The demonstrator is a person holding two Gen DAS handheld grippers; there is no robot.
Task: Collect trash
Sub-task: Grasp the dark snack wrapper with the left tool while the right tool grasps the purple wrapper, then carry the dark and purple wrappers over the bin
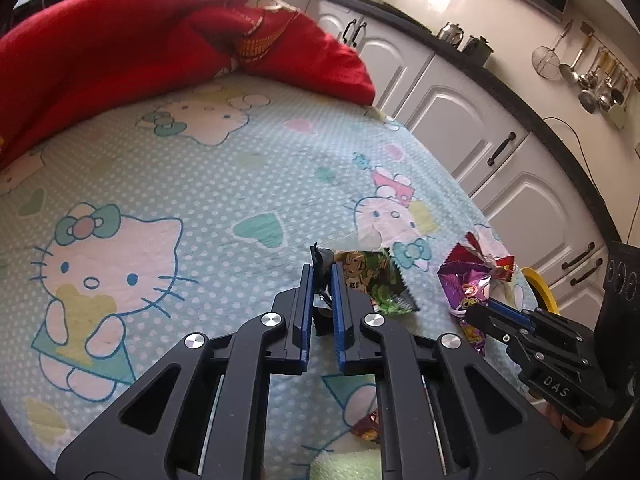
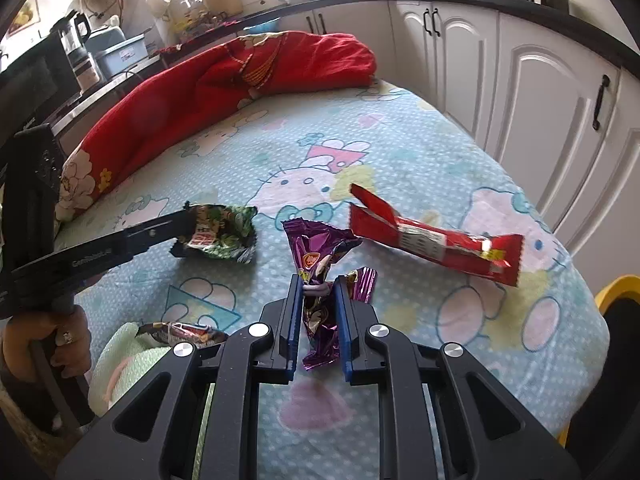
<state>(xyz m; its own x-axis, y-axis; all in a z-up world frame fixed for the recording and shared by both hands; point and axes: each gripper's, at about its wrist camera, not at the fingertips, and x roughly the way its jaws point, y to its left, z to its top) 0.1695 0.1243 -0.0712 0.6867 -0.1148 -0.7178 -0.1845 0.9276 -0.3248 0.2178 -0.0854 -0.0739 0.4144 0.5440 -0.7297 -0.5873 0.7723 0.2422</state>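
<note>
My left gripper [image 1: 322, 270] is shut on a green snack wrapper [image 1: 376, 280], which sticks out to the right of its fingers just above the table; it also shows in the right wrist view [image 2: 222, 236]. My right gripper [image 2: 318, 282] is shut on a purple wrapper [image 2: 320, 256] that stands up between its fingers; this wrapper shows in the left wrist view [image 1: 466, 284]. A red wrapper [image 2: 432, 240] lies on the cloth to the right of the purple one. A small dark wrapper [image 2: 184, 332] lies near the front left, on a pale green towel [image 2: 128, 364].
The table is covered with a light blue Hello Kitty cloth [image 2: 420, 152]. A red blanket [image 2: 224, 80] is heaped along its far side. White kitchen cabinets [image 2: 540, 80] stand to the right. A yellow-rimmed bin [image 2: 616, 292] sits below the table's right edge.
</note>
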